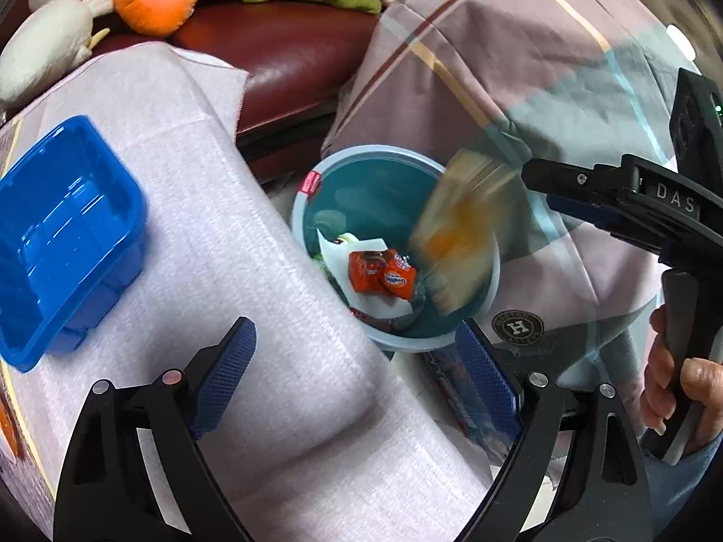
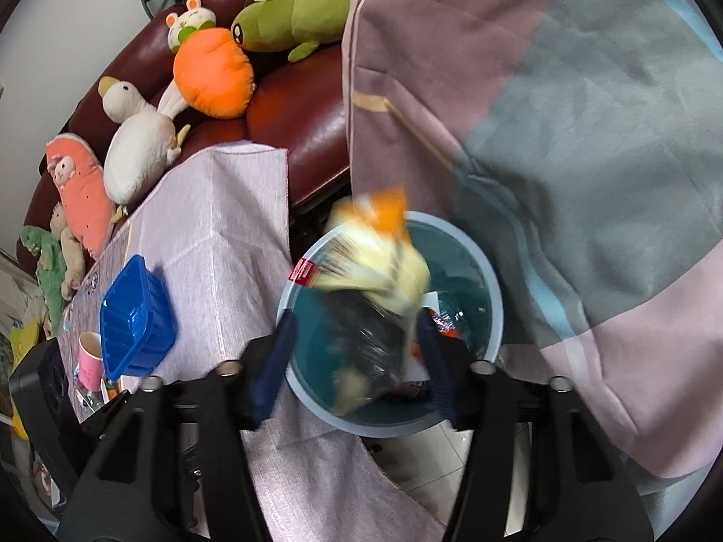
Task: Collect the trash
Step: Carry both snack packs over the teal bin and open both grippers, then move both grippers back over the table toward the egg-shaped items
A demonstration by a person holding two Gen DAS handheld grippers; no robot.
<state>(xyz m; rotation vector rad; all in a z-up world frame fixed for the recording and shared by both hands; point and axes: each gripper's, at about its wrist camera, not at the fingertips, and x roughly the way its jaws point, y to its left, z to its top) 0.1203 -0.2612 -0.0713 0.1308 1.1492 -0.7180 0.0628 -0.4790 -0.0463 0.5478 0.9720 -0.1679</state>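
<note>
Black and blue, our left tool (image 1: 357, 370) hangs with its fingers wide apart and nothing between them, over the edge of the cloth-covered desk (image 1: 253, 298) just beside the bin (image 1: 470, 329). Our right tool (image 2: 357, 361) hovers straight above the bin (image 2: 495, 316), fingers likewise spread, gripping nothing. Between and just past them a yellow and orange wrapper (image 2: 375, 248) shows as a blur over the bin's mouth; in the left view the same wrapper (image 1: 456, 244) smears across the bin's right side, free of the right tool (image 1: 537, 180) beside it. Whether it touches the bin wall we cannot tell. Down in the bin lie orange packets (image 1: 384, 275) on white paper (image 1: 343, 262). On the desk, well left of the bin, sits a blue tub (image 1: 63, 235), and beside the tub in the right view a pink cup (image 2: 88, 357). Right of the bin hangs a pink and grey sheet (image 2: 565, 135). Beyond the bin, a red sofa (image 2: 312, 122) carries plush toys (image 2: 212, 77).
</note>
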